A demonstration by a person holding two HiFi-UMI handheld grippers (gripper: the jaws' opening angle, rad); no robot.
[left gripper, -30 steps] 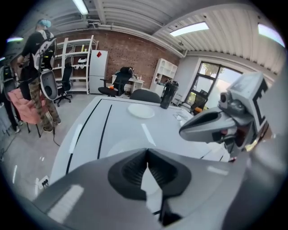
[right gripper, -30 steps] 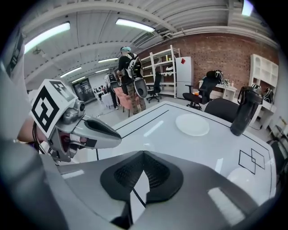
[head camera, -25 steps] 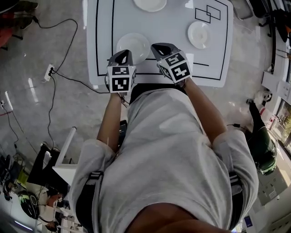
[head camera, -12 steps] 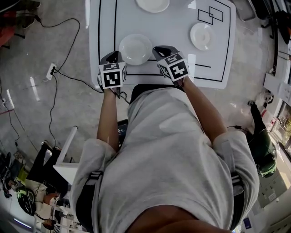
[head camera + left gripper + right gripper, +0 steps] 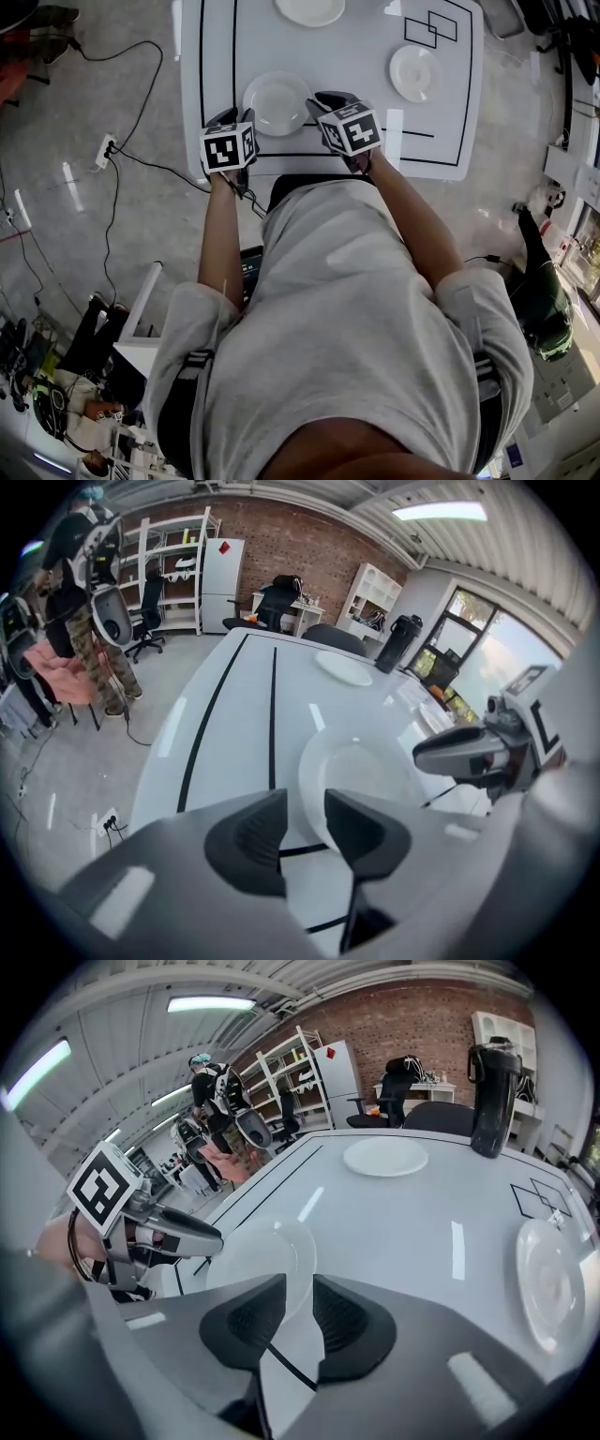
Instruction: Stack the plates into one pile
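The left gripper [image 5: 230,118] hangs at the table's [image 5: 337,56] near edge, just left of the near plate [image 5: 277,101]. Its jaws have just been opening and stand well apart with nothing between the pads; in the left gripper view the plate's left rim shows beyond the gap, not inside it. The near plate sits flat on the white top between the two grippers. On its right side the right gripper [image 5: 323,99] points down at the rim; its jaws have also just been opening, are about half spread and hold nothing. Whether either jaw tip already touches the rim is hard to tell from above. A far plate [image 5: 309,9] lies at the table's far edge, and a right-hand plate [image 5: 415,72] lies well apart to the right, so no pile exists yet.

The plate looks like glazed ceramic: stiff, fairly heavy for its size, slick and liable to chip. The raised rim is probably the only place to pinch it, one pad over the lip and one under, ideally from both sides at once
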